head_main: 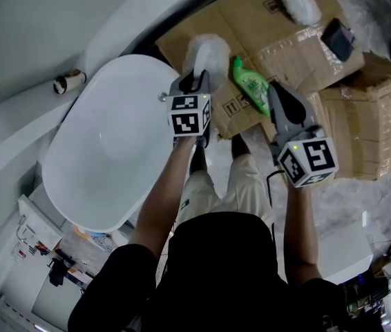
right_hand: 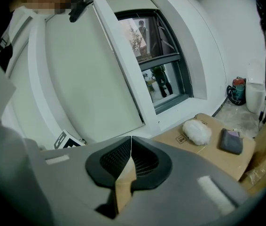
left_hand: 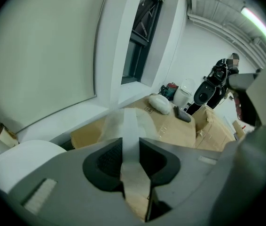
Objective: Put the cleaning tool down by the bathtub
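Note:
The cleaning tool (head_main: 209, 50) is a white fluffy pad with a flat white handle strip. My left gripper (head_main: 197, 77) is shut on that strip and holds the pad over the flattened cardboard (head_main: 251, 19), just past the right end of the white bathtub (head_main: 54, 154). In the left gripper view the strip (left_hand: 132, 121) runs up between the jaws of the left gripper (left_hand: 130, 147), with the tub's rim (left_hand: 25, 159) at lower left. My right gripper (head_main: 276, 92) hangs to the right with its jaws shut and nothing in them; the right gripper view shows the tips (right_hand: 131, 142) meeting.
A green bottle (head_main: 251, 85) lies on the cardboard between the grippers. A second white fluffy pad (head_main: 299, 2) and a dark pad (head_main: 337, 39) lie farther back. Stacked cardboard boxes (head_main: 361, 123) stand at right. A roll (head_main: 68, 81) sits on the ledge behind the tub.

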The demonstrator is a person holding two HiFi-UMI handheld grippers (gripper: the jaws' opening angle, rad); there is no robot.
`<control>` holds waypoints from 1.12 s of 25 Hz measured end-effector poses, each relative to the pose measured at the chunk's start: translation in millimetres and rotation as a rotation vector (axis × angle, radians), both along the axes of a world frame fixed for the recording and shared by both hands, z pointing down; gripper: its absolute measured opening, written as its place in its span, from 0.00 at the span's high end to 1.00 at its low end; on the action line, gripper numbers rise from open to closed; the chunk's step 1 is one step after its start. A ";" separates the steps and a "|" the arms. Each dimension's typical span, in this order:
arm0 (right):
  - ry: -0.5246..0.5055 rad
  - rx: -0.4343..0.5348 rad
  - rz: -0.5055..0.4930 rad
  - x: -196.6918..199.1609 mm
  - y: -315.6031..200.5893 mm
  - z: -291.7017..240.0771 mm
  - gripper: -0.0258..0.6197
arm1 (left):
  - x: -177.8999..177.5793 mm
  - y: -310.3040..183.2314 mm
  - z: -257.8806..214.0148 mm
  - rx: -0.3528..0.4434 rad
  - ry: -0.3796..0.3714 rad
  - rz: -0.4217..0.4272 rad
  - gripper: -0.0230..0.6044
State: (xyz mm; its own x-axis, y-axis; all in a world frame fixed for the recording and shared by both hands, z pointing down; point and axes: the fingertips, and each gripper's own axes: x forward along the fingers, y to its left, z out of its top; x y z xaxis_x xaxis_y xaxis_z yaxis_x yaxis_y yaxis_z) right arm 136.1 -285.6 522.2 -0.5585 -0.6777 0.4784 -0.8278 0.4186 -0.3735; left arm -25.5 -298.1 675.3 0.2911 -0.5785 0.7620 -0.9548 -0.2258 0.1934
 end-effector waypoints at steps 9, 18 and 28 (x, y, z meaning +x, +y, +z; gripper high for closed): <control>0.004 -0.026 -0.011 0.0 -2.4 18.5 0.94 | -2.8 -0.1 35.5 -0.032 -0.014 -0.022 0.84; 0.008 -0.046 -0.030 -7.7 -7.4 33.0 0.94 | -2.8 -6.8 66.7 -0.052 -0.033 -0.011 0.84; 0.002 -0.077 -0.026 -8.2 -4.1 46.2 0.94 | 1.3 -5.8 88.0 -0.059 -0.070 -0.010 0.84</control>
